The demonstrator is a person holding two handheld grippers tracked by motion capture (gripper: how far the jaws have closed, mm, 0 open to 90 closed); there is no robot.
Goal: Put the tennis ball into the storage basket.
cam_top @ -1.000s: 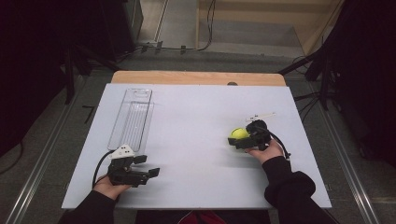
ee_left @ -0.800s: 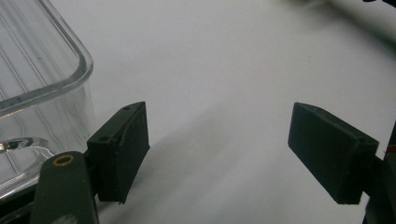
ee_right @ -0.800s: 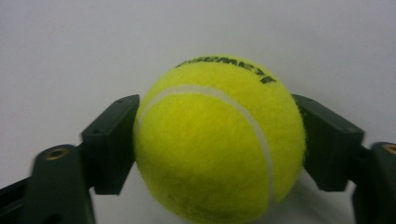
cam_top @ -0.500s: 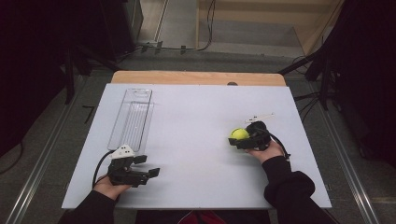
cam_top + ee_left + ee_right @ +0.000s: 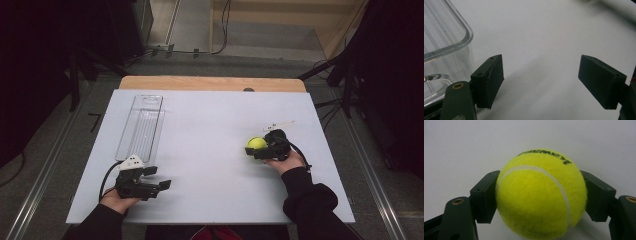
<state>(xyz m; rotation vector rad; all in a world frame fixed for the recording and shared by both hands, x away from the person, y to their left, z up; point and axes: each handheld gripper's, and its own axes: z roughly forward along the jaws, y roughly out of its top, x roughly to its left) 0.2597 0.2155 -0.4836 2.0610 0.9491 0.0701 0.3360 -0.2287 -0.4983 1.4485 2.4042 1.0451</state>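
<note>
A yellow tennis ball [image 5: 256, 143] sits at the right of the white tabletop [image 5: 210, 120], and my right gripper [image 5: 256, 148] is shut on it. In the right gripper view both black pads press the sides of the ball [image 5: 540, 195], which carries black lettering on top. My left gripper [image 5: 159, 177] rests near the front left of the table, open, with nothing between its jaws. In the left gripper view its two pads [image 5: 490, 80] stand wide apart over bare white surface.
A long clear plastic tray [image 5: 142, 127] lies lengthwise at the left, just beyond the left gripper; its rounded corner [image 5: 446, 45] is close beside the left jaw. A small thin white piece [image 5: 279, 123] lies behind the right hand. A wooden strip [image 5: 210, 83] borders the far edge.
The right jaws look drawn in tighter around the ball than a second ago. Neither hand has shifted, and the left gripper stays open.
</note>
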